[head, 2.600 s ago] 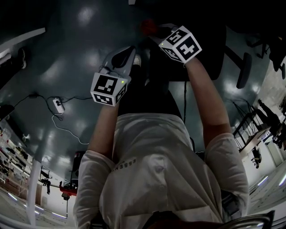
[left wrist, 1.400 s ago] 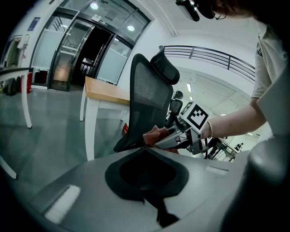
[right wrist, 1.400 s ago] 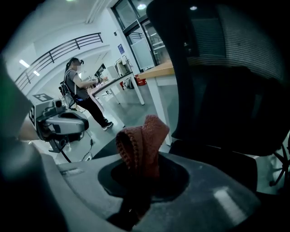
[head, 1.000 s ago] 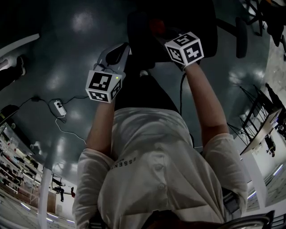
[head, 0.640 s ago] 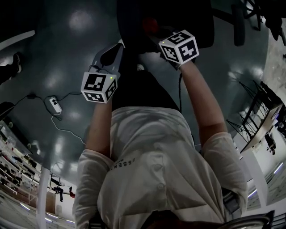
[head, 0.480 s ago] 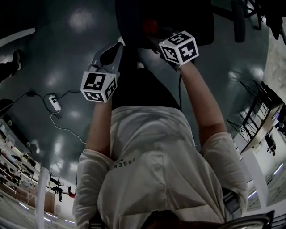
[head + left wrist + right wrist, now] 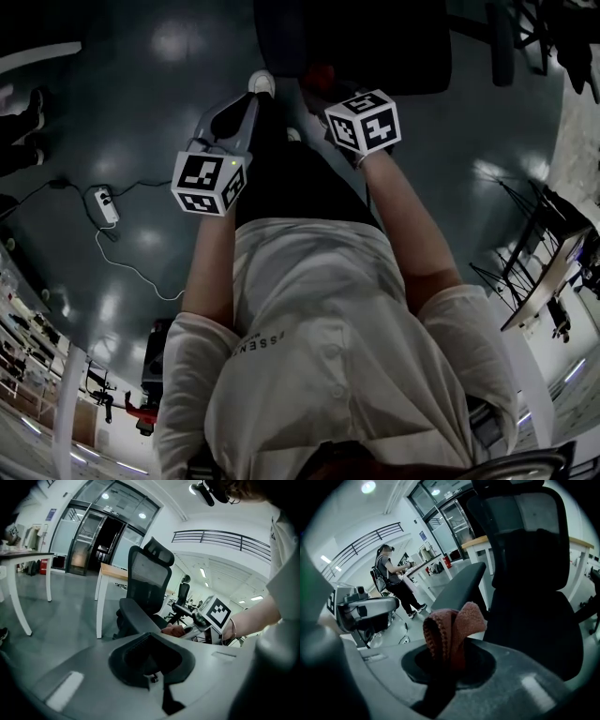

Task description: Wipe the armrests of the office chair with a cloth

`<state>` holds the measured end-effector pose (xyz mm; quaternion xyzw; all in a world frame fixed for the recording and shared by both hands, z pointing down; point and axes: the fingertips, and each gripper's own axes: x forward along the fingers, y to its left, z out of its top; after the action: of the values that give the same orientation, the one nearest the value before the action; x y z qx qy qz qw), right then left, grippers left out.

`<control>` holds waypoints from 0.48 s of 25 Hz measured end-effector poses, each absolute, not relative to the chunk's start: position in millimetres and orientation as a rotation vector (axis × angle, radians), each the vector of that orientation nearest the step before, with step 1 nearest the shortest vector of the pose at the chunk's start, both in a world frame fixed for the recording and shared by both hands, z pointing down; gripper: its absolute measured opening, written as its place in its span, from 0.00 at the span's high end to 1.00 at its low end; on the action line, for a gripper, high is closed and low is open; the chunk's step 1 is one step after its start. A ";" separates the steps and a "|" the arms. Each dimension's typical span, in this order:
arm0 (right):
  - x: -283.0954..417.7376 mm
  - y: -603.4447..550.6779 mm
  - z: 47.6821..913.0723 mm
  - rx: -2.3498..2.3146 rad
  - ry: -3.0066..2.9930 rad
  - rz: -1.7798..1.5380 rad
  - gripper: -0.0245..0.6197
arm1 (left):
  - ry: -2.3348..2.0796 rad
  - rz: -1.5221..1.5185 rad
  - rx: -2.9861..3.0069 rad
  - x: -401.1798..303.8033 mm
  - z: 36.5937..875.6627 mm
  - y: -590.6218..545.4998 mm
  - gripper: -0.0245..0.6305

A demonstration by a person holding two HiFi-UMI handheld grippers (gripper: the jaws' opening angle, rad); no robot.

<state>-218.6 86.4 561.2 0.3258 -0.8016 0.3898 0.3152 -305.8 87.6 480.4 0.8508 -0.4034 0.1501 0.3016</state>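
Evidently we pinched the reddish cloth [image 7: 454, 625] in our right gripper [image 7: 450, 665], armrest [image 7: 459, 590] just beyond at twelve o'clock; left gripper [image 7: 150, 667] was pressed together. Power strip [image 7: 103, 204] lay at nine o'clock on glossy floor [image 7: 141, 94].

Right tool [image 7: 449, 665] clamped on a folded rust-red cloth [image 7: 452, 630], dark armrest [image 7: 458, 590] just behind it, black mesh office chair [image 7: 534, 588] beyond

This was a large open-plan office hall. Glass entrance doors [image 7: 86, 541] stood behind a wood-topped, white-legged counter [image 7: 110, 573]. A mesh-backed office chair [image 7: 150, 573] stood nearby, with more chairs beyond. A railed mezzanine [image 7: 220, 537] ran overhead under strip lights. A power strip [image 7: 103, 204] with its cable lay on the glossy grey floor [image 7: 141, 94].
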 end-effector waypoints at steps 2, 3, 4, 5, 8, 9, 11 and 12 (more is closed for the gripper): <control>-225.9 93.8 561.6 0.872 -2.114 1.022 0.89 | -1.088 0.394 2.245 -310.3 479.9 98.0 0.94; -230.2 97.1 561.4 0.876 -2.116 1.029 0.89 | -1.096 0.392 2.237 -312.8 480.3 103.8 0.94; -235.7 100.0 561.3 0.875 -2.120 1.036 0.89 | -1.104 0.391 2.227 -315.7 481.3 109.2 0.94; -242.6 101.9 561.3 0.868 -2.127 1.038 0.89 | -1.112 0.390 2.216 -319.2 482.7 113.6 0.94; -265.8 99.2 560.2 0.822 -2.158 1.006 0.89 | -1.141 0.387 2.193 -332.2 484.5 119.1 0.94; -271.9 97.0 559.3 0.806 -2.166 0.992 0.89 | -1.149 0.386 2.191 -335.8 483.7 119.9 0.94; -283.4 94.7 557.6 0.779 -2.174 0.980 0.89 | -1.164 0.388 2.193 -343.6 482.0 121.1 0.94; -290.4 94.4 556.8 0.762 -2.180 0.980 0.89 | -1.172 0.390 2.192 -348.9 481.3 120.3 0.94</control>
<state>-290.4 94.4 556.8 0.2888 -0.8258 0.3711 0.3114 -348.9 120.3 481.3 0.8289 -0.4432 0.1476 0.3078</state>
